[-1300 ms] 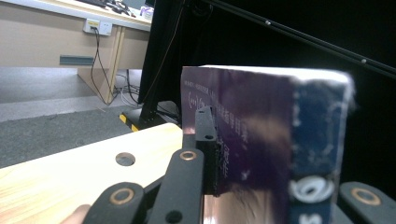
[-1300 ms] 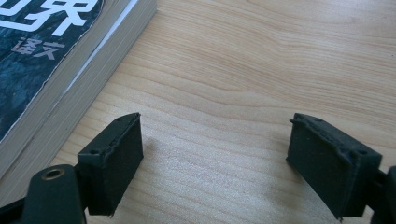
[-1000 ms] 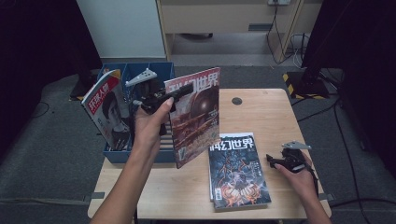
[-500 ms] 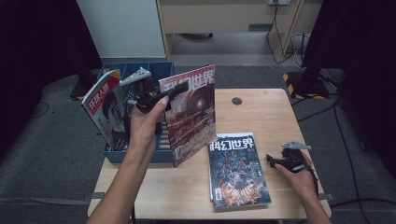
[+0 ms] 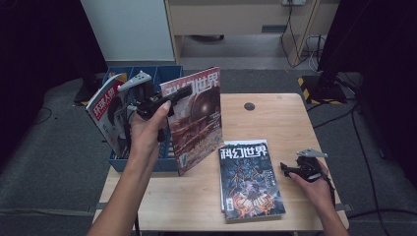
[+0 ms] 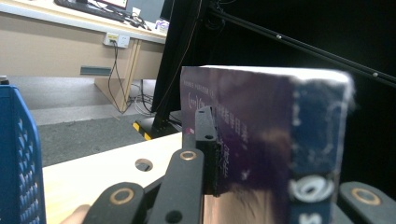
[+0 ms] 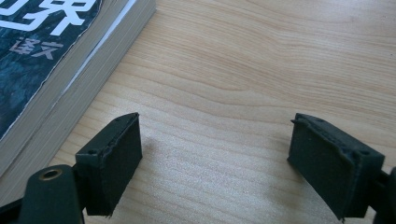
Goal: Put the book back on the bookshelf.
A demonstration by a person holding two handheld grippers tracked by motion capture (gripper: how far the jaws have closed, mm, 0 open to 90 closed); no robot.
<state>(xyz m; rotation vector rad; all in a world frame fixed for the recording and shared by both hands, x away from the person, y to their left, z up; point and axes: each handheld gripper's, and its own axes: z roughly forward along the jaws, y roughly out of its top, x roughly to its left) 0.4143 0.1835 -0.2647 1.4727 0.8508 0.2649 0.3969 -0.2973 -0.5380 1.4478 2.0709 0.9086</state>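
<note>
Magazine (image 5: pixel 194 123), red cover, held upright above the table's (image 5: pixel 275 118) left side, top edge clamped between the jaws of the left gripper (image 5: pixel 183 92), just right of the blue bin (image 5: pixel 140 164); second magazine (image 5: pixel 109 115) leans in that bin; stack of magazines (image 5: pixel 250 178) lies flat, near centre; right gripper (image 5: pixel 285 167) rests on the tabletop just right of the stack, jaws wide, nothing between them
</note>
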